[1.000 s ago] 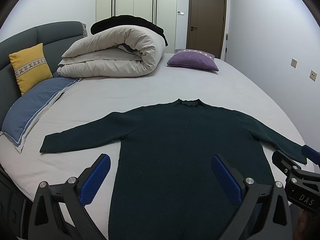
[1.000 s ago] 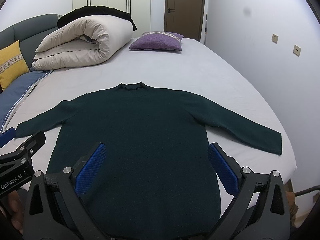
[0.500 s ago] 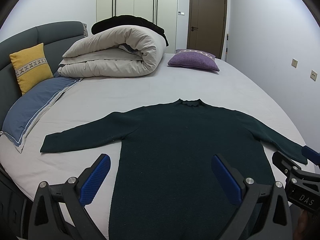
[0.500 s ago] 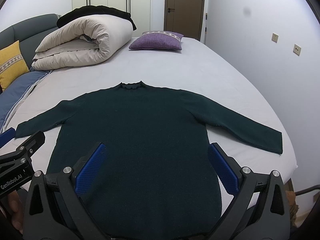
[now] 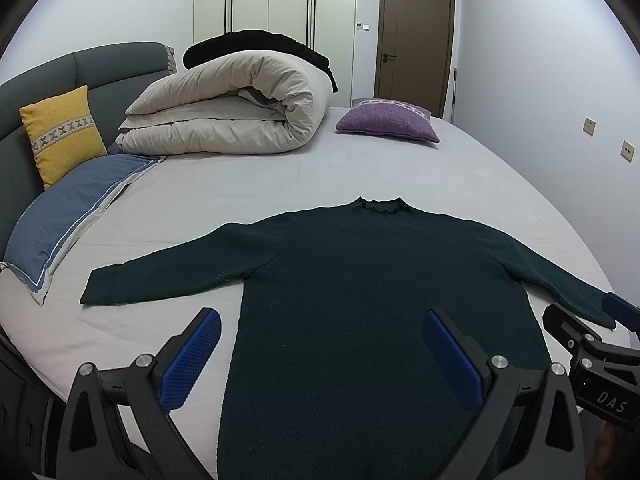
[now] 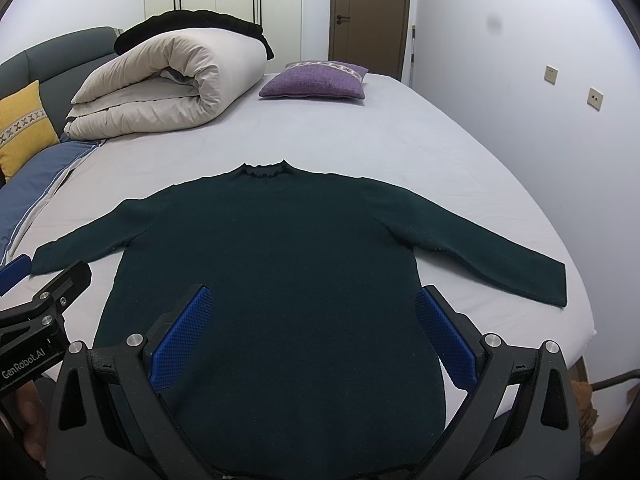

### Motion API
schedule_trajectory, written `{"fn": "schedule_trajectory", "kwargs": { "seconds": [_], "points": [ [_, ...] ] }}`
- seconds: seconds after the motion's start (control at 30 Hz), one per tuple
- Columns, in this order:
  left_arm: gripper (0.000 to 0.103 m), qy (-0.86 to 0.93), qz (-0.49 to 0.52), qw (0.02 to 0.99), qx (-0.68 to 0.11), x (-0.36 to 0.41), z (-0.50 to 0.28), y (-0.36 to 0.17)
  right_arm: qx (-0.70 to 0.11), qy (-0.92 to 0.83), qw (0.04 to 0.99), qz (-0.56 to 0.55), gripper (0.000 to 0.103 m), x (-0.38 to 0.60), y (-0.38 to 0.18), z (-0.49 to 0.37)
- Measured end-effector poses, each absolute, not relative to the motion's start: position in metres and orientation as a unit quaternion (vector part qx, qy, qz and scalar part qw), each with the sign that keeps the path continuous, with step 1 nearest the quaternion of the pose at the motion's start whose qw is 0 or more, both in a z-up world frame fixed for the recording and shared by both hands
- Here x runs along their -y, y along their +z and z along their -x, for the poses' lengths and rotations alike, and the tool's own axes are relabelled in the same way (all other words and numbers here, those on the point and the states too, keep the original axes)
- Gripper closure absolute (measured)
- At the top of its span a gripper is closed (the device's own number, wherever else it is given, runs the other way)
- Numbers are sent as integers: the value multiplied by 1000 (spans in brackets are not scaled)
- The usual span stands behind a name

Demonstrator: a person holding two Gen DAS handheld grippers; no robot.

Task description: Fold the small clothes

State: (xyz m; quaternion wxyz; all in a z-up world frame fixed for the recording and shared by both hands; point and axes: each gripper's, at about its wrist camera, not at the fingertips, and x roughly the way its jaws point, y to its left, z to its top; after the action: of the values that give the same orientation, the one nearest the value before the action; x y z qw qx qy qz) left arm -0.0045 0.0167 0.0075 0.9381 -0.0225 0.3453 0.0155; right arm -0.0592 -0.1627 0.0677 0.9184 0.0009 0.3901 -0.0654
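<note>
A dark green long-sleeved sweater (image 5: 368,280) (image 6: 276,248) lies flat and face down on the pale bed sheet (image 5: 248,184), collar away from me, both sleeves spread out sideways. My left gripper (image 5: 320,320) hovers open above the hem's left part, with nothing between its blue pads. Over the hem's right part my right gripper (image 6: 312,300) is likewise open and holds nothing. Each gripper shows at the edge of the other's view. The hem itself is hidden behind the gripper bodies.
A rolled beige duvet (image 5: 232,116) with a black garment on top lies at the head of the bed. A purple cushion (image 5: 386,124), a yellow cushion (image 5: 60,132) and a blue pillow (image 5: 68,220) sit around it. The bed's right edge (image 6: 576,300) is close to the right sleeve.
</note>
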Motion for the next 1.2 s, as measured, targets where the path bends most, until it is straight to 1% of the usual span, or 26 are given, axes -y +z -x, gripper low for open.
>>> {"fn": "schedule_trajectory", "kwargs": {
  "seconds": [1.2],
  "points": [
    [0, 17, 23, 937, -348, -27, 8, -1, -395, -63, 917, 1, 0, 149, 49, 60]
  ]
}}
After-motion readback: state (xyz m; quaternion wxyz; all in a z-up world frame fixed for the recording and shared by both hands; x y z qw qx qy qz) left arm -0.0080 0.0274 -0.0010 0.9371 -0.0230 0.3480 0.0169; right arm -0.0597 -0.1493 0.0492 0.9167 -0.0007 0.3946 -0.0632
